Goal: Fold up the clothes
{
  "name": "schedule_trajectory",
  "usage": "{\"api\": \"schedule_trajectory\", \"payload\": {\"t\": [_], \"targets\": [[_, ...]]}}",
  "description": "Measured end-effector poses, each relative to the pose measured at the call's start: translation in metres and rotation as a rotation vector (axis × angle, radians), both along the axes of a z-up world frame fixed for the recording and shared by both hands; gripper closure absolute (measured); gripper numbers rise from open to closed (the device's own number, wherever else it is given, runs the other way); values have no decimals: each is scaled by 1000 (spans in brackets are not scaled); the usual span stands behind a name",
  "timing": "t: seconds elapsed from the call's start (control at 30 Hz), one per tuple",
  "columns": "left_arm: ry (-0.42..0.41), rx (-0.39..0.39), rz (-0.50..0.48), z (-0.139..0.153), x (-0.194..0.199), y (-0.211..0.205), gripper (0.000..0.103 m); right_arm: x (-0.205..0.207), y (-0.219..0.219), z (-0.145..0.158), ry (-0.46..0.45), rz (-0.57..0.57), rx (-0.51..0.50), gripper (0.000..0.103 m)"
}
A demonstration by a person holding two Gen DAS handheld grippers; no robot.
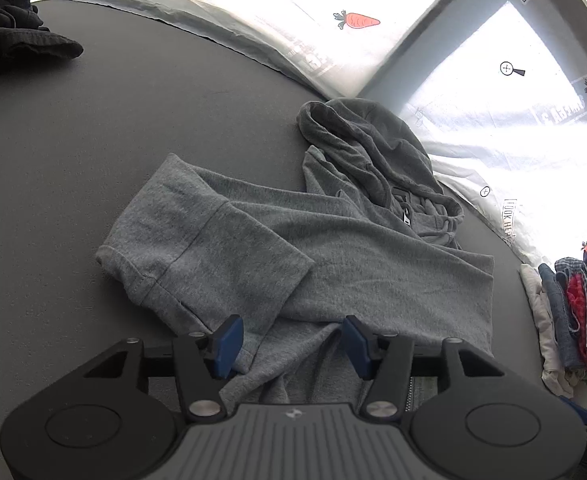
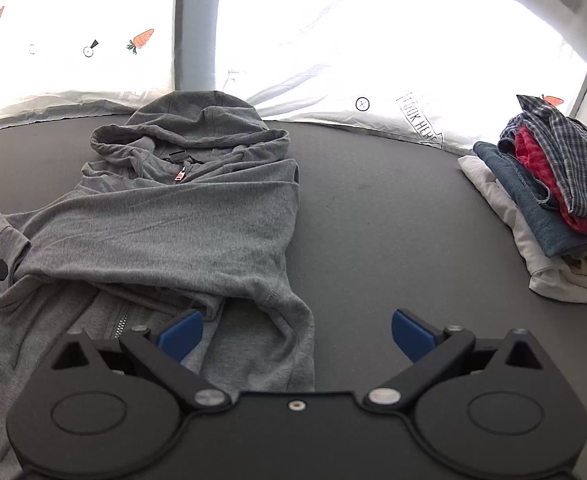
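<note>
Garment: a grey knit zip-front hoodie (image 2: 181, 220) lay on the dark grey felt-covered worktop (image 2: 393, 220), hood toward the far edge, zipper pull just below the hood opening.
Sleeves: both were folded across the chest; in the left wrist view one sleeve (image 1: 197, 248) crossed the body, and its ribbed cuff end rested partly on the bare worktop (image 1: 73, 160).
Hem: the lower part of the hoodie was rumpled and not laid flat, with a stretch of metal zipper showing near the right hand-held gripper.
Left hand-held gripper (image 1: 289, 340): its blue pads stood apart over the hoodie's lower fabric; cloth lay under and between them, but the pads did not press on it.
Right hand-held gripper (image 2: 295, 336): it was spread wide; one pad hung over the hoodie's near corner, the other over bare worktop, and nothing was gripped.
Stack: a pile of folded clothes (image 2: 545, 208) sat at the right of the worktop, well apart from the hoodie, with white cloth at the bottom, blue denim, red fabric, and a blue checked shirt on top.
Dark clothing: a heap of black fabric (image 1: 9, 28) lay at the far left corner in the left wrist view.
Backdrop: a thin white sheet (image 2: 373, 40) printed with orange carrots and small round markers hung behind the worktop, brightly backlit.
</note>
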State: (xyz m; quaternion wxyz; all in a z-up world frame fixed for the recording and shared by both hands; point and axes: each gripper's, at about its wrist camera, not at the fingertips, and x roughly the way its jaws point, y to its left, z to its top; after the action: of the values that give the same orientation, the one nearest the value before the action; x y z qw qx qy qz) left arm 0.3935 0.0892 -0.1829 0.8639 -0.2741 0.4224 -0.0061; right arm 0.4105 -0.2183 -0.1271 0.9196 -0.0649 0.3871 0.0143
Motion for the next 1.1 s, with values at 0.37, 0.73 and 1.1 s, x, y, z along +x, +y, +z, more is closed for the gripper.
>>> {"api": "schedule_trajectory", "payload": {"t": [0.37,0.73,1.1], "targets": [[87,30,94,-1,-12,50,37,31,47,8,6,126,328,47],[150,55,134,-13,-8,71,29,79,117,-49,307,241,831,92],[158,17,113,-16,4,64,3,100,147,-81,429,219,804,87]]}}
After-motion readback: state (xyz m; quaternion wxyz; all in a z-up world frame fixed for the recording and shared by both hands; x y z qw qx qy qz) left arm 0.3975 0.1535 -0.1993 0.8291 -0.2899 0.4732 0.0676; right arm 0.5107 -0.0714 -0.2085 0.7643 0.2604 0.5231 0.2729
